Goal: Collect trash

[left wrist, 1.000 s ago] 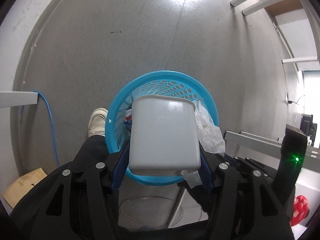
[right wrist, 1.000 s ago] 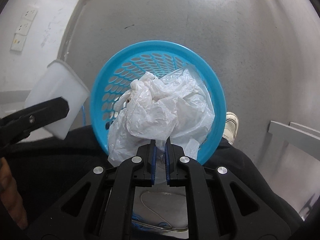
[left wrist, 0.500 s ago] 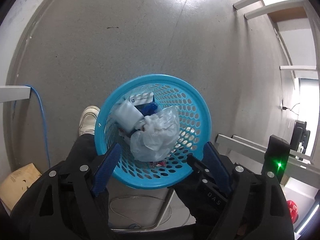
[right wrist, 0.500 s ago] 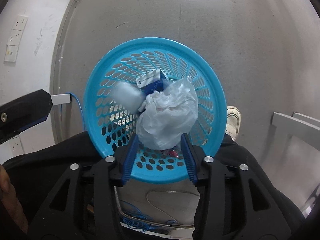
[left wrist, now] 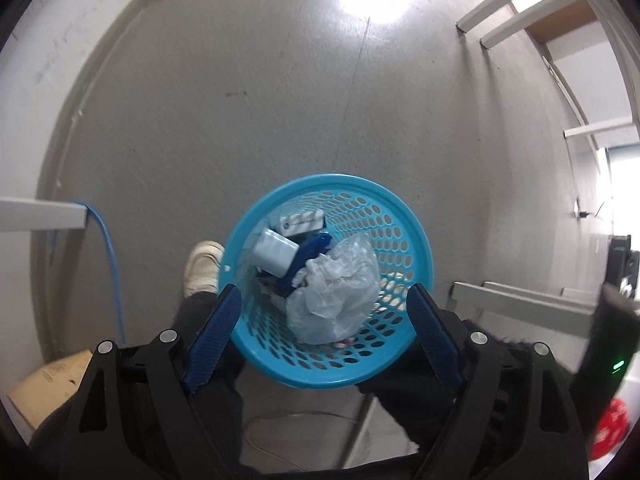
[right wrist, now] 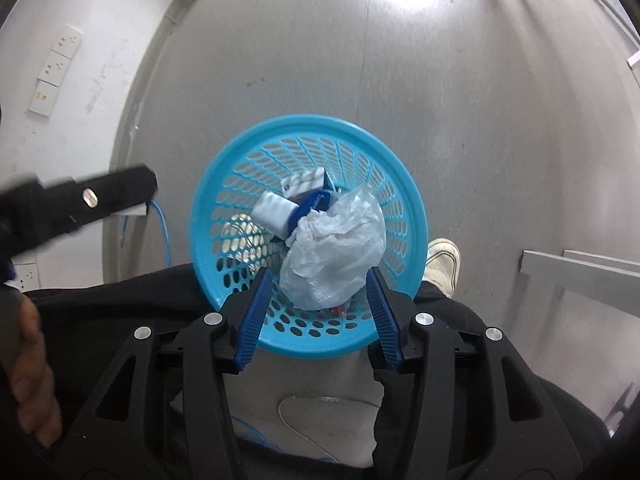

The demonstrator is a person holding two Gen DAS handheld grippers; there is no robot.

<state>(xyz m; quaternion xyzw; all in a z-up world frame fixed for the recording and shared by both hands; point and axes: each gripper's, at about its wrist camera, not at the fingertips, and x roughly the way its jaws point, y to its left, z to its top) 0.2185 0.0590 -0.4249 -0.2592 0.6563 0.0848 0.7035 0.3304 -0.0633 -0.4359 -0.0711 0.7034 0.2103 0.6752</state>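
Round blue plastic basket (left wrist: 416,240) with perforated walls, standing upright on the grey floor and seen from above. Inside it lie a crumpled clear plastic bag (left wrist: 336,292) toward the right and near side, a white rectangular container (left wrist: 275,253) tilted at the left, and a blue-and-white box (left wrist: 304,225) against the far wall, all touching one another.

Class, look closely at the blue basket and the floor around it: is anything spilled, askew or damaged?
Nothing stands out. The blue basket stands upright; the plastic bag and white container lie inside it.
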